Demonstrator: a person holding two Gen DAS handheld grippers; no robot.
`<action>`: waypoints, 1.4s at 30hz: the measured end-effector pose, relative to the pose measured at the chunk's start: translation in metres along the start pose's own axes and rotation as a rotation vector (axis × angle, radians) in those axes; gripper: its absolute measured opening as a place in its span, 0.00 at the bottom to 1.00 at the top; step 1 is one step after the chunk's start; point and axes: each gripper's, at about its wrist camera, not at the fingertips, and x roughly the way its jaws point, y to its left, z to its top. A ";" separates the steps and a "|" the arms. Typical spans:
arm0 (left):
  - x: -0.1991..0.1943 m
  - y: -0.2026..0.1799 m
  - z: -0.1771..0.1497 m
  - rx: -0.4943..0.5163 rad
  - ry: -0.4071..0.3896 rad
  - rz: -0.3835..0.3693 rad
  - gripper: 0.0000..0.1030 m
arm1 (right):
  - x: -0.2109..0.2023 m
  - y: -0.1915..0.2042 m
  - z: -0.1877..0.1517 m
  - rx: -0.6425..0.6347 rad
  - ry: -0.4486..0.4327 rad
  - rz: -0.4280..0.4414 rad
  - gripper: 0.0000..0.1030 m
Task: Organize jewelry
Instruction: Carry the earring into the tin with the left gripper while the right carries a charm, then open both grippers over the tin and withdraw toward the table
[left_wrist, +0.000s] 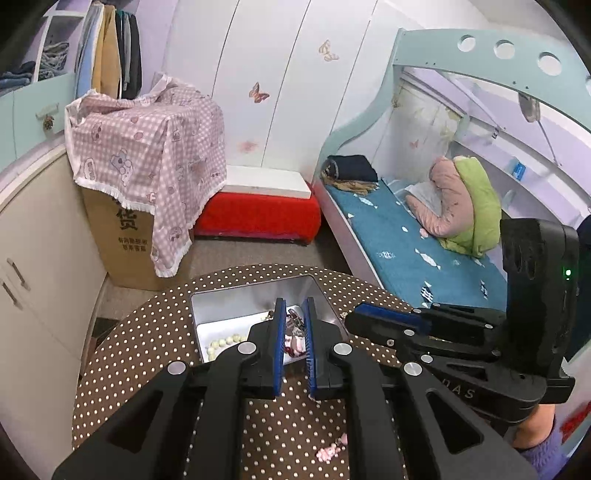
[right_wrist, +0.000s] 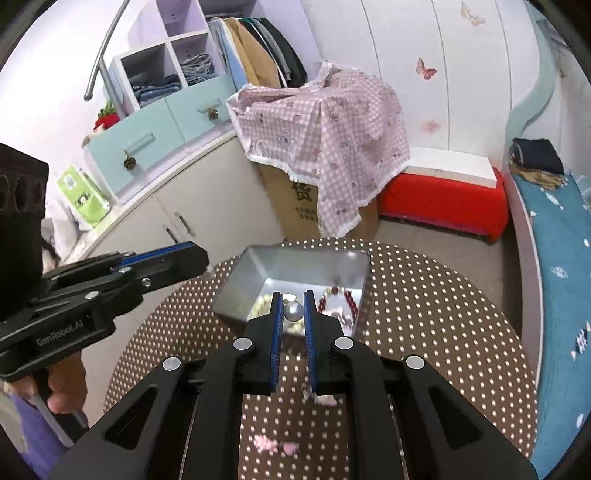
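Observation:
A silver metal box (left_wrist: 236, 300) (right_wrist: 258, 284) stands on the round dotted table. In it lie a cream bead bracelet (left_wrist: 223, 342), a dark red bead bracelet (right_wrist: 347, 297) and other jewelry. My left gripper (left_wrist: 294, 306) hovers over the box, jaws narrowly apart, with jewelry in the box showing between them. My right gripper (right_wrist: 294, 299) is over the box's near edge, shut on a grey pearl bead (right_wrist: 293, 311). A pink jewelry piece (left_wrist: 330, 450) (right_wrist: 266, 443) lies on the table in front of the box, under the grippers.
The table (left_wrist: 155, 332) has a brown cloth with white dots. Behind it are a cardboard box under a pink checked cloth (left_wrist: 147, 147), a red bench (left_wrist: 258, 214), a cabinet (right_wrist: 192, 206) at left and a bed (left_wrist: 406, 236) at right.

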 end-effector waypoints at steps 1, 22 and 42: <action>0.005 0.002 0.002 0.001 0.009 0.002 0.08 | 0.004 -0.002 0.003 0.008 0.006 0.006 0.11; 0.074 0.038 -0.019 -0.093 0.165 -0.011 0.09 | 0.073 -0.013 -0.002 0.067 0.131 0.025 0.11; 0.069 0.043 -0.023 -0.116 0.164 0.039 0.30 | 0.069 -0.011 -0.004 0.070 0.123 0.027 0.12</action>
